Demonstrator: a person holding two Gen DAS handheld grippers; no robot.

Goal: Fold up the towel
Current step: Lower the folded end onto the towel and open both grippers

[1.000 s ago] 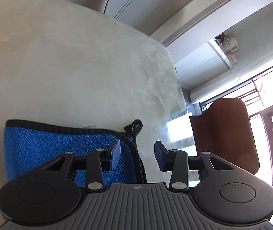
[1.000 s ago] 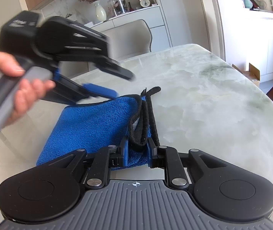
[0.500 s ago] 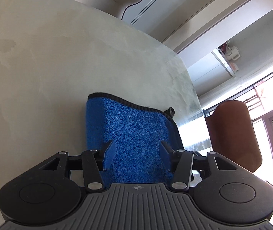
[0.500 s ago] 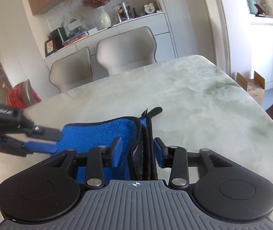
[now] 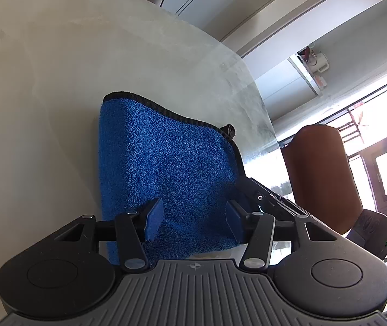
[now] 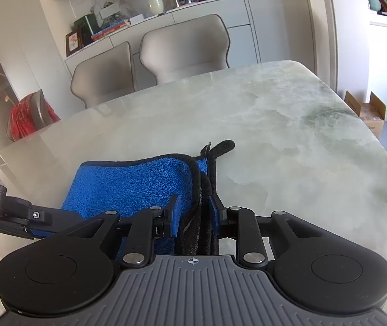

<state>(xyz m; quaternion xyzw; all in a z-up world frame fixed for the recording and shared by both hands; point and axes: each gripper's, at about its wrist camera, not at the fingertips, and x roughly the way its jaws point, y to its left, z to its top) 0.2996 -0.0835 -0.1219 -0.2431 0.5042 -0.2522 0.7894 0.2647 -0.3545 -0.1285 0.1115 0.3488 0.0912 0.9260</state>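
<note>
A blue towel (image 5: 166,168) with black trim lies folded on the marble table (image 5: 44,81). In the left wrist view my left gripper (image 5: 192,217) is open, its jaws spread over the near edge of the towel. In the right wrist view the towel (image 6: 128,182) lies to the left, with its stacked black edges (image 6: 203,190) running between the jaws of my right gripper (image 6: 193,212). The right gripper is open around those edges. The left gripper's fingers (image 6: 17,214) reach in from the left at the towel's near left side.
Two beige chairs (image 6: 185,49) stand at the table's far side. A brown chair (image 5: 321,179) stands past the table's end. A sideboard (image 6: 166,19) with a vase and books is behind. A cardboard box (image 6: 367,111) sits on the floor at right.
The left gripper came down from above the towel to its near left edge and stayed open. The right gripper let go of the towel's black edges and opened around them.
</note>
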